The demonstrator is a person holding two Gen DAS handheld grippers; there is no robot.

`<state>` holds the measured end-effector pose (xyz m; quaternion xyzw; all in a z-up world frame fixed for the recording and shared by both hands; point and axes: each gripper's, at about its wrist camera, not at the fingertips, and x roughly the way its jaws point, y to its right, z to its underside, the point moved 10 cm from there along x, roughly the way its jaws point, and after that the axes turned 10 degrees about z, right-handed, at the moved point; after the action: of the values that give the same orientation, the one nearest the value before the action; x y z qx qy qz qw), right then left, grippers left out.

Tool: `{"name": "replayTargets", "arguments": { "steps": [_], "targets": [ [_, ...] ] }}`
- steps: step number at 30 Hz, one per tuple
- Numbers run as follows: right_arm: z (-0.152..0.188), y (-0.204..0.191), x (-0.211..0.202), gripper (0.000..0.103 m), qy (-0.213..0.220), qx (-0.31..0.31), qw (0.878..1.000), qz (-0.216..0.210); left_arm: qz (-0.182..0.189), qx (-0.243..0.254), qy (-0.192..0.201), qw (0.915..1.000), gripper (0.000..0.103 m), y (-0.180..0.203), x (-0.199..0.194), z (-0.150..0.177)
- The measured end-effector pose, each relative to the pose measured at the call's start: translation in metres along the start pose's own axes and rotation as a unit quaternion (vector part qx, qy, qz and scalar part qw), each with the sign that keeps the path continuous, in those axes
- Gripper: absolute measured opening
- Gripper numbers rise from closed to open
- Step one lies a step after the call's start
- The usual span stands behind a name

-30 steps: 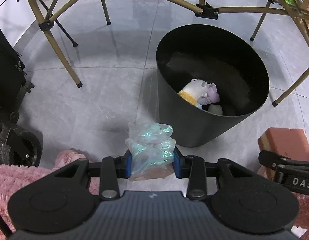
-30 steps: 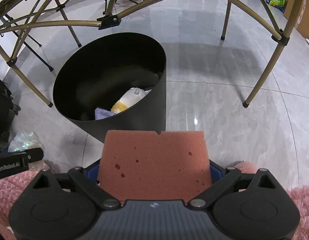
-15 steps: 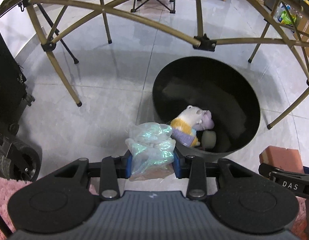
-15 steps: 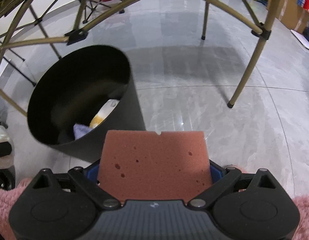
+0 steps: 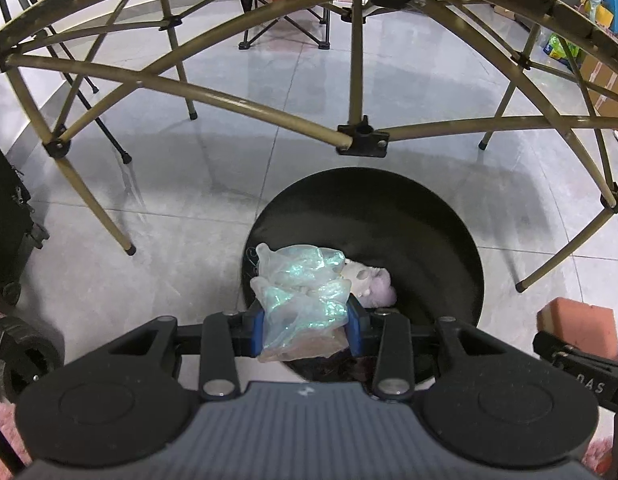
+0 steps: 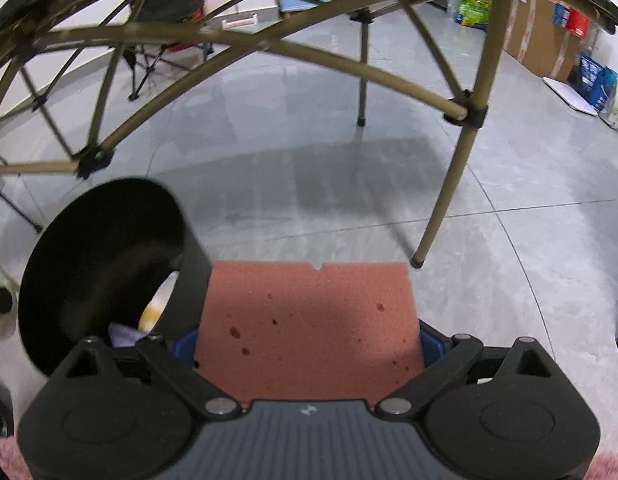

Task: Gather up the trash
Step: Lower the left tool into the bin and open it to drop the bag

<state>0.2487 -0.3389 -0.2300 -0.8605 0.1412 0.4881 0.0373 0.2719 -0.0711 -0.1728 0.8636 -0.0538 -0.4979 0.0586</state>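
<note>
My left gripper (image 5: pixel 305 327) is shut on a crumpled iridescent plastic bag (image 5: pixel 303 294), which hangs over the near rim of a round black bin (image 5: pixel 429 216). A pale plush toy (image 5: pixel 369 282) lies in the bin. My right gripper (image 6: pixel 309 344) is shut on a flat reddish-brown sponge (image 6: pixel 309 320), to the right of the same bin (image 6: pixel 93 248) and outside its rim. That sponge (image 5: pixel 575 326) also shows at the right edge of the left wrist view.
A folding frame of tan metal poles (image 5: pixel 229 98) arches over the bin, its feet on the grey tiled floor (image 6: pixel 389 184). Black wheeled equipment (image 5: pixel 13 344) stands at the left. Pink fluffy rug (image 6: pixel 613 468) lies under me. Cardboard boxes (image 6: pixel 541 36) line the far right.
Both grippers moved forward. The left one with the bag went from short of the bin to over its near rim. In the right view the bin slid to the left.
</note>
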Motion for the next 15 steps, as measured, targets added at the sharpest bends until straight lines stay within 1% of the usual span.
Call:
{"name": "replayTargets", "arguments": {
  "steps": [5, 8, 15],
  "targets": [
    [-0.016, 0.009, 0.006, 0.098, 0.010, 0.015, 1.000, 0.003, 0.003, -0.002, -0.003, 1.0000, 0.038, 0.012, 0.013, -0.011],
    [-0.022, 0.011, 0.009, 0.098, 0.012, 0.023, 1.000, 0.002, 0.004, 0.002, -0.012, 0.9999, 0.038, 0.020, 0.023, -0.010],
    [-0.023, 0.012, 0.018, 0.098, 0.005, 0.031, 0.999, -0.002, 0.010, 0.006, -0.031, 0.9995, 0.038, 0.034, 0.043, -0.008]
  ]
}}
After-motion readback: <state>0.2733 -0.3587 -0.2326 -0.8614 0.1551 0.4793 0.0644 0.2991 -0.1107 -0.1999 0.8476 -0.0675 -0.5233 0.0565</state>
